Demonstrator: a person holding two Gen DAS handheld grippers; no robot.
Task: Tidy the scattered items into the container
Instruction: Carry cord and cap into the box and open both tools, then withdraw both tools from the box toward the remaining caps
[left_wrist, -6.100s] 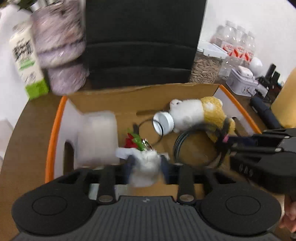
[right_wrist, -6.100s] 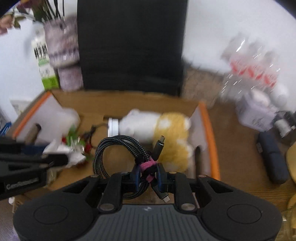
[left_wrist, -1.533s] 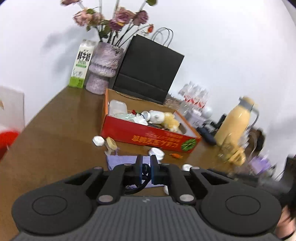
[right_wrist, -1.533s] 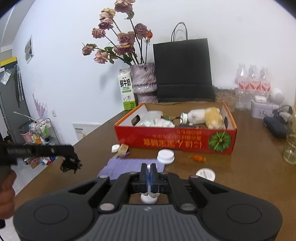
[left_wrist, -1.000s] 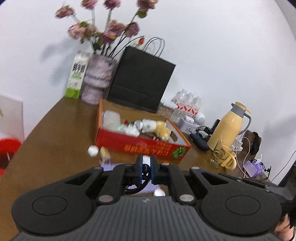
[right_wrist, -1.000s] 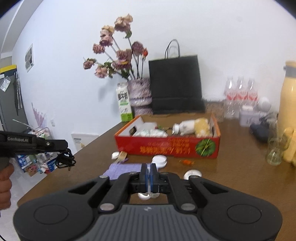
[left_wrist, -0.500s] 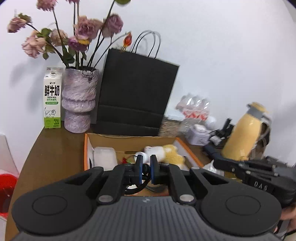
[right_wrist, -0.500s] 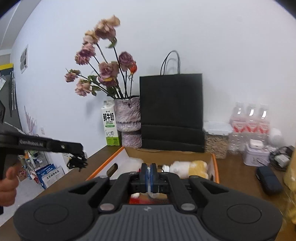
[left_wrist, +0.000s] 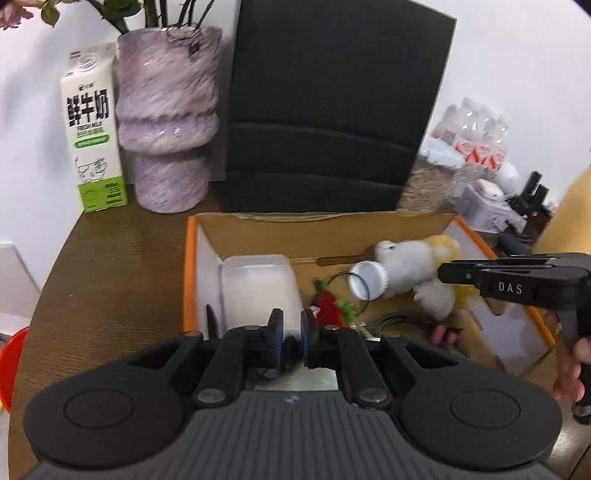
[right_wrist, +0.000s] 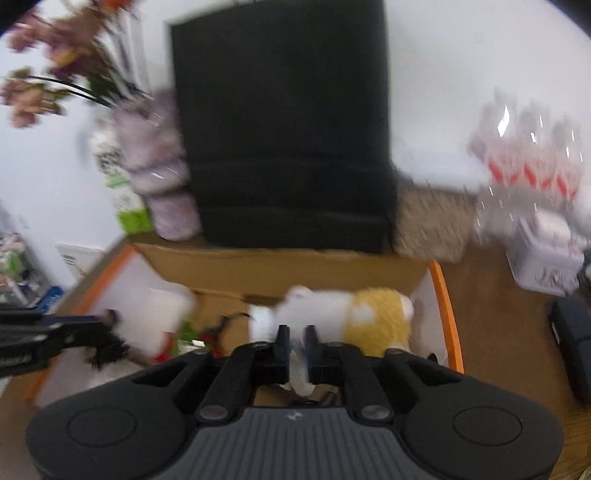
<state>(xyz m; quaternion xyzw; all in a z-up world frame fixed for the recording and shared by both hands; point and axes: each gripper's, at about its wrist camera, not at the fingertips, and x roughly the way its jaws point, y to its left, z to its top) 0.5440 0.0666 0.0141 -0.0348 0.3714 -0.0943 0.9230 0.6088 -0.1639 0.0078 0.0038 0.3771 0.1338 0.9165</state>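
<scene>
The cardboard box (left_wrist: 190, 258) with an orange rim lies just below both grippers. It holds a clear plastic tub (left_wrist: 258, 291), a white-capped bottle (left_wrist: 367, 280), a white and yellow plush toy (left_wrist: 417, 266), a red strawberry trinket (left_wrist: 330, 310) and a coiled cable with a pink tie (left_wrist: 439, 332). My left gripper (left_wrist: 291, 325) is shut on a small black cable bundle (right_wrist: 107, 347) over the box's left part. My right gripper (right_wrist: 297, 339) hovers over the plush toy (right_wrist: 373, 314). Its jaws are opening, with a thin white item (right_wrist: 299, 373) between them, blurred.
Behind the box stand a milk carton (left_wrist: 94, 129), a mauve vase (left_wrist: 166, 110) and a black paper bag (left_wrist: 332, 110). Packed water bottles (left_wrist: 476, 136), a white tin (right_wrist: 546, 254) and a dark case (right_wrist: 576, 343) sit to the right. A person's hand (left_wrist: 572, 369) grips the right handle.
Both grippers have swept forward from the table's front to above the box and tipped down. The right jaws have parted a little around the white item.
</scene>
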